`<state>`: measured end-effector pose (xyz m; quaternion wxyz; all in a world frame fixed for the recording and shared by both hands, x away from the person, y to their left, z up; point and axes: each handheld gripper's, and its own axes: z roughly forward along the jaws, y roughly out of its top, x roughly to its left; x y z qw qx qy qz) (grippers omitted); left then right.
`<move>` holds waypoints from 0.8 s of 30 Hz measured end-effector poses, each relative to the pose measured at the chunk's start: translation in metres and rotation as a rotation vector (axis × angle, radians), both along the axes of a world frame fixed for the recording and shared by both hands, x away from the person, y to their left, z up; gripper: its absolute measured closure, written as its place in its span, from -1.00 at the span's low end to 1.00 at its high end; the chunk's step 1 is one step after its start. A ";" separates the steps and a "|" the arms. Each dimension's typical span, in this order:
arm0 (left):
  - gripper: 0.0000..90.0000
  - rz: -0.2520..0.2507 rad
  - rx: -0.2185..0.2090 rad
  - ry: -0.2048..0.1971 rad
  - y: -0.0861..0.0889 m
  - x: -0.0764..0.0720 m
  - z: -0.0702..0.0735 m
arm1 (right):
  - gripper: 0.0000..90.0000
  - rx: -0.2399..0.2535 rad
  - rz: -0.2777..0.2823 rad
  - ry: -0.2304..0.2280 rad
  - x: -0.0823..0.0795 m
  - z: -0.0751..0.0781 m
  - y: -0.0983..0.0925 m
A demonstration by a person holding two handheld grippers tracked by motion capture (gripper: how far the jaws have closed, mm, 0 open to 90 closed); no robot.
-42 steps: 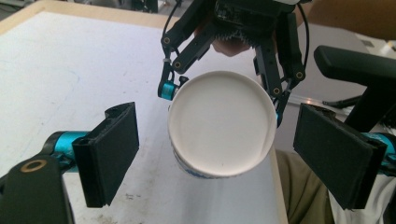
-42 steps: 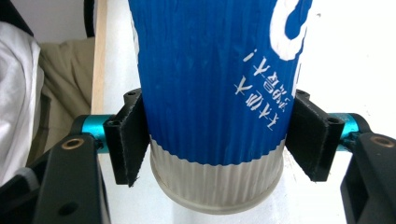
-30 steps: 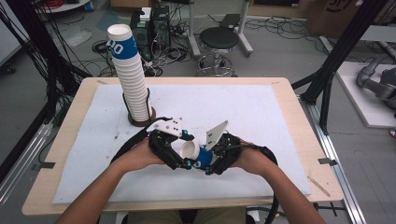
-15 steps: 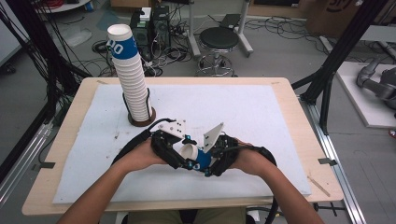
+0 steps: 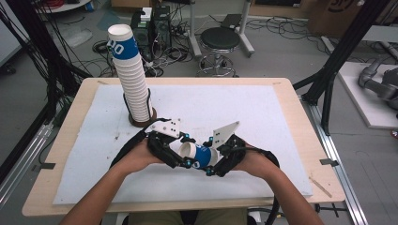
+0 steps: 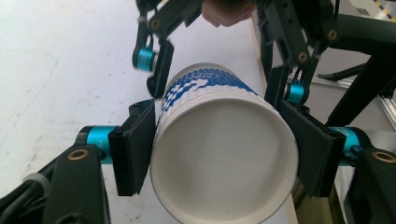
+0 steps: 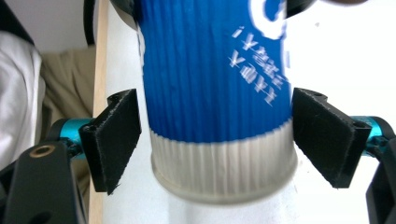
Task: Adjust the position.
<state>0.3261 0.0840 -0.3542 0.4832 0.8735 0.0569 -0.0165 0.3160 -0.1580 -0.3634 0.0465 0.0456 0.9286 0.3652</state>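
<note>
A blue and white paper cup point(image 5: 198, 155) lies sideways in the air between my two grippers, above the near middle of the white mat point(image 5: 263, 117). My left gripper point(image 5: 177, 153) has just been closing and is shut on the cup point(image 6: 219, 154) near its open rim, with both pads pressed to its sides. My right gripper point(image 5: 214, 162) has just been opening. Its pads point(image 7: 116, 140) stand on either side of the cup's point(image 7: 215, 93) white bottom band and are off it. In the left gripper view the right gripper point(image 6: 219, 86) faces me from behind the cup.
A tall stack of the same cups point(image 5: 130, 77) stands in a brown holder at the mat's back left, leaning slightly. The wooden table's edge point(image 5: 300, 117) frames the mat. Behind the table are a black stool point(image 5: 220, 40), cables and frame legs.
The left gripper's jaws, wide a second ago, have come together on the cup's rim end. The right gripper's jaws have spread away from the cup's bottom end. Both hands stay in place.
</note>
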 end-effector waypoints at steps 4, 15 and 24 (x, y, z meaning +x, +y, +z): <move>-0.33 0.007 -0.032 0.011 0.007 0.001 -0.003 | -0.60 0.072 -0.022 0.014 0.000 0.001 -0.010; -0.33 0.048 -0.206 0.027 0.030 0.002 -0.011 | -0.60 0.297 -0.088 0.048 -0.004 -0.005 -0.037; -0.33 0.051 -0.300 0.031 0.038 0.002 -0.014 | -0.60 0.413 -0.128 0.084 -0.009 -0.019 -0.049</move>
